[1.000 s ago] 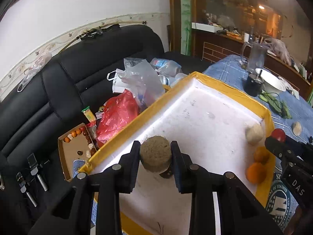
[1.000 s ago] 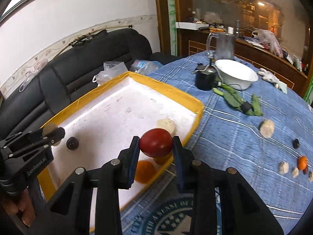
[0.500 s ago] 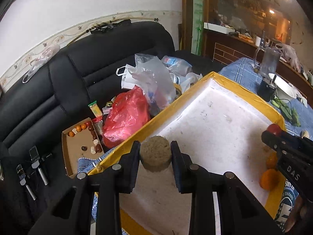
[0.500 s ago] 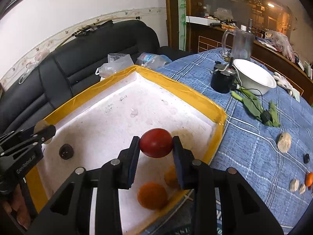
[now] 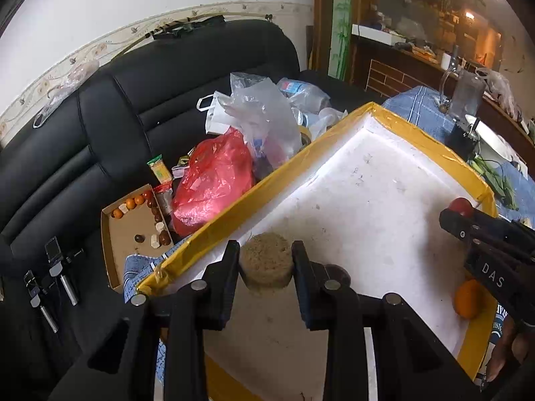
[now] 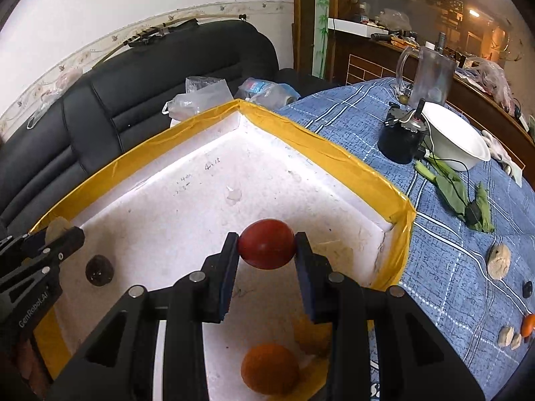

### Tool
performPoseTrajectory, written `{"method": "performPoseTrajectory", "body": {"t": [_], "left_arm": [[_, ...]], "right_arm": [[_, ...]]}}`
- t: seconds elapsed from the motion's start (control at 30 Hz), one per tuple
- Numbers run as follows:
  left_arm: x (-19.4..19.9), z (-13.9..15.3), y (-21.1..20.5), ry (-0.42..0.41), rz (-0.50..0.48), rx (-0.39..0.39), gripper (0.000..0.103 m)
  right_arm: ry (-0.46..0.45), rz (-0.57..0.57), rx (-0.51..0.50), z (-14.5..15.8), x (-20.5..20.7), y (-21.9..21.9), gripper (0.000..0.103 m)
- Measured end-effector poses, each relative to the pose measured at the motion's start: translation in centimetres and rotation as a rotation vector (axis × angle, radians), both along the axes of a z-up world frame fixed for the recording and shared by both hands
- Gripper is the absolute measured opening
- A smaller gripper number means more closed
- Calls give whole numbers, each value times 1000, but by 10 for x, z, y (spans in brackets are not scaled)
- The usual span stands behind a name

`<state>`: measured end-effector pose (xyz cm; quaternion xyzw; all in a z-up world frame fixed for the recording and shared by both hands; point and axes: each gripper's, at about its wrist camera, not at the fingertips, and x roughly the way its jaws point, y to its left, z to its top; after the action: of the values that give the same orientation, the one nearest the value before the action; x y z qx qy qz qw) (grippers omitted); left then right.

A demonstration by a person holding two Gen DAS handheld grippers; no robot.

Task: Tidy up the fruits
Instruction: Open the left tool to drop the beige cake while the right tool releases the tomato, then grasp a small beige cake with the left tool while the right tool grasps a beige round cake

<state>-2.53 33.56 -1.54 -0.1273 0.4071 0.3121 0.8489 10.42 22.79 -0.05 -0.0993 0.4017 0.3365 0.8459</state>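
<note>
My left gripper [image 5: 265,260] is shut on a round tan rough fruit [image 5: 265,262], held above the near left corner of the white foam tray with yellow rim [image 5: 301,157]. My right gripper [image 6: 266,250] is shut on a dark red fruit [image 6: 266,248], held above the tray's [image 6: 301,137] right side. An orange [image 6: 270,368] lies in the tray below it, with a second orange piece [image 6: 309,336] partly hidden behind a finger. A small dark fruit [image 6: 99,270] lies in the tray near the left gripper [image 6: 60,239]. The right gripper also shows in the left wrist view [image 5: 458,212].
On the blue checked cloth [image 6: 434,267] lie a tan fruit [image 6: 499,261], a small dark fruit [image 6: 527,289], small pale pieces [image 6: 508,337] and an orange [image 6: 529,324]. A white bowl [image 6: 454,140], black pot [image 6: 399,140], green leaves [image 6: 461,197]. Black sofa with bags [image 5: 214,183] and a cardboard box [image 5: 133,230].
Both grippers have moved further in over the tray, still holding their fruits. The right gripper has moved from the tray's rim to above its floor.
</note>
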Motion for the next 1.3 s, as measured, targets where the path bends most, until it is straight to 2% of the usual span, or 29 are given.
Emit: {"method": "performPoseTrajectory", "body": {"t": [0.03,0.1,0.2,0.37,0.47,0.57,0.7,0.87,1.0,1.17,1.3], "left_arm": [[0,0,0,0,3,3,47],[-3,2,-2,-7,4,16,51],[-6,5,-5,-16,-2,17,68],[-16,16,-14,-55,15,44,70],[-19,24,-24,-105,18,36,72],[-15,31,-47,-140,-30,28,75],[0,35,-97,-148,-156,44,77],[28,28,-169,-119,-343,56,77],[54,16,-224,-87,-476,40,77],[90,0,-283,-44,-611,25,77],[117,-10,-318,-24,-675,15,77]], "right_arm": [[2,-1,0,-1,1,0,36],[10,4,-5,-3,3,2,36],[11,10,-23,-6,4,3,37],[15,-7,-7,-3,5,-5,59],[2,-24,23,6,1,-18,61],[-17,-61,62,16,-7,-42,62],[-34,-150,125,28,-20,-101,64],[-54,-297,124,23,-31,-200,64],[-32,-496,81,4,-28,-302,64],[48,-738,7,-31,-10,-408,62],[81,-798,-15,-47,15,-442,56]]}}
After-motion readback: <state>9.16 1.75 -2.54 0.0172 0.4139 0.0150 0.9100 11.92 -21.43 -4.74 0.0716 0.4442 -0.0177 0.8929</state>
